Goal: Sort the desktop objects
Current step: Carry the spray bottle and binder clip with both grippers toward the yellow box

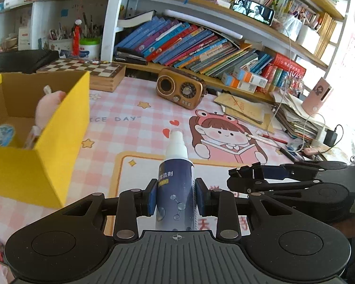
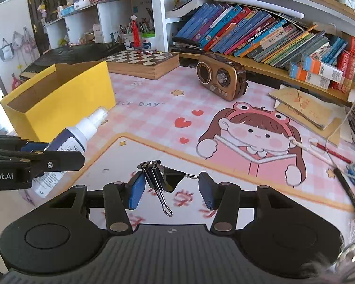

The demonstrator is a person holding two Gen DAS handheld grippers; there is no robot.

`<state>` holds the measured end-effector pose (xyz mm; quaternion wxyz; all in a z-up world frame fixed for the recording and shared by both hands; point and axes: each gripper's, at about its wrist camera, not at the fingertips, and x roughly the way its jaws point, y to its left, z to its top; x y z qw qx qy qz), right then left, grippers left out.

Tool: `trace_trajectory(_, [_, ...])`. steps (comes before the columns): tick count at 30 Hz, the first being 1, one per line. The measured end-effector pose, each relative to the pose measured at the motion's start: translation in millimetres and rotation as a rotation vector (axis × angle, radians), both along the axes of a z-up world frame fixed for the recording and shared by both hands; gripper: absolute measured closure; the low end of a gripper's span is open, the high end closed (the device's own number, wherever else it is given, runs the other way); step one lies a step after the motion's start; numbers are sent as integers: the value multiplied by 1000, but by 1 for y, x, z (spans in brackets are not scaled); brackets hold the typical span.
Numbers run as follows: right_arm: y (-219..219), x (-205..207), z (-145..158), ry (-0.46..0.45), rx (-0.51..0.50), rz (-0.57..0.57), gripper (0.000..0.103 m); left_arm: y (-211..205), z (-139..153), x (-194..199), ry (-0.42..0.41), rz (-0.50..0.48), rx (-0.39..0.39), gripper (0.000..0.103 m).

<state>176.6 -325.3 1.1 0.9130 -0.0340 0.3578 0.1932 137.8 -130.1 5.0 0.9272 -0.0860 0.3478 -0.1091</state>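
Above the pink checked desk mat (image 2: 153, 123), we carried a spray bottle and a binder clip.

At lower centre of the left wrist view, our left gripper (image 1: 176, 195) was clamped on the blue spray bottle (image 1: 175, 189), white nozzle pointing away; the yellow box (image 1: 59, 127) sat at left, holding a pink plush toy (image 1: 46, 108). Our right gripper (image 2: 170, 188) pinched the black binder clip (image 2: 164, 179) at that view's lower centre, its wire handles between the blue pads.

Yellow box (image 1: 59, 142), pink checked desk mat (image 1: 139, 127), navy-and-white spray bottle (image 1: 176, 177), black binder clip (image 2: 170, 179)
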Motion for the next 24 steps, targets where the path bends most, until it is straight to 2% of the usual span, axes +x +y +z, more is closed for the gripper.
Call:
trace_trajectory(6, [25, -28, 7, 2, 9, -32, 56, 30, 1, -30, -3, 15, -19, 72])
trace_trajectory(13, [67, -69, 12, -8, -9, -9, 56, 67, 4, -70, -8, 30, -43, 72])
trace_trajectory(24, [117, -134, 6, 2, 5, -33, 56, 108, 5, -122, -7, -13, -34, 72])
